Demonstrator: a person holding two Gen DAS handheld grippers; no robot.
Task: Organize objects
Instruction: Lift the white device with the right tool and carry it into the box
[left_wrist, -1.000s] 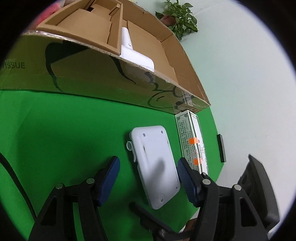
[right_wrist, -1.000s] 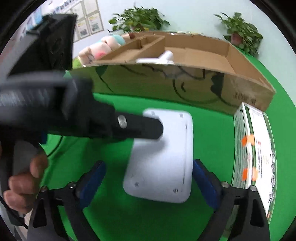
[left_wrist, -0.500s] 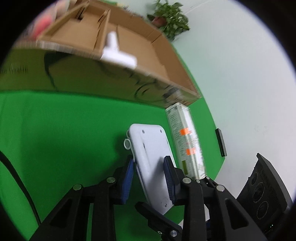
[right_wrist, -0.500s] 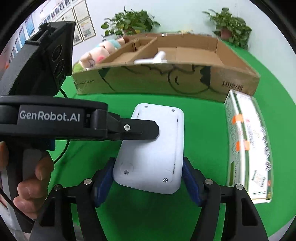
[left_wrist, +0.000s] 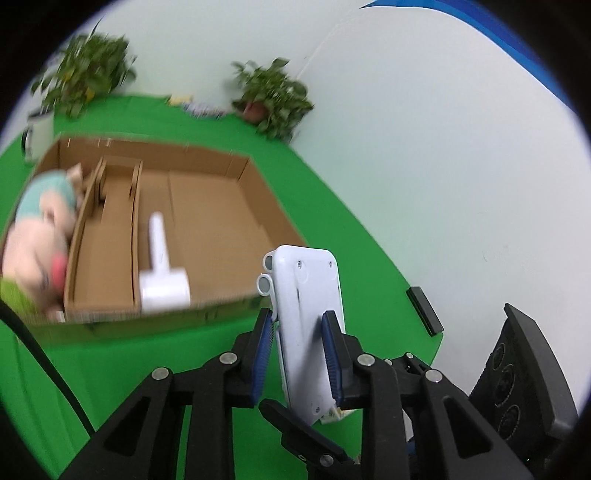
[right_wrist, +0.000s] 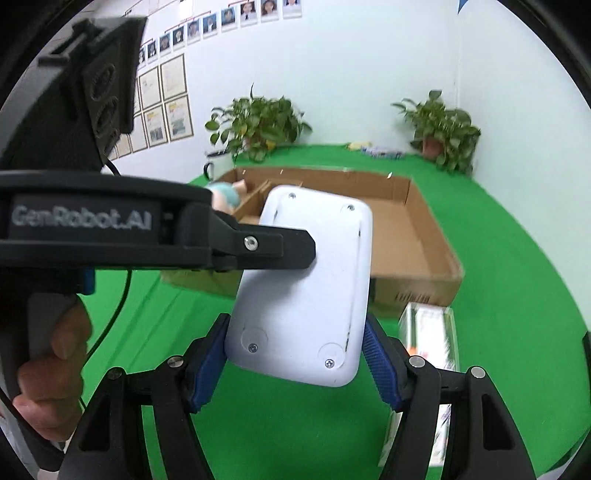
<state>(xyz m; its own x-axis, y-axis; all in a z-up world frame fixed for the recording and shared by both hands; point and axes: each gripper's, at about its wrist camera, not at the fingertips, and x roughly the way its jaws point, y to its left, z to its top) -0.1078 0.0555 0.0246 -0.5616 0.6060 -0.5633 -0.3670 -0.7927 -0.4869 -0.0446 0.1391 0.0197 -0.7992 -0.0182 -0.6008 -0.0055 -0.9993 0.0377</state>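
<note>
1. Right wrist view: white device (right_wrist: 306, 280) is hanging above the green cloth (right_wrist: 517, 288), right gripper (right_wrist: 295, 363) pinching its wide sides, left gripper (left_wrist: 297, 354) closing narrow across its thin edges.
2. Its front face is hidden; the cardboard box (left_wrist: 207, 206) is blurring.
3. Both have lifted it off the cloth since a second ago.

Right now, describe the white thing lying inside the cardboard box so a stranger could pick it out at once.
Find the big open cardboard box on the green cloth. Inside, in its large compartment, just beside the cardboard divider, lies a white lint roller shaped like a T: a thin handle ending in a broad head. The plush toy at the box's far-left end is pink and teal instead.
</note>
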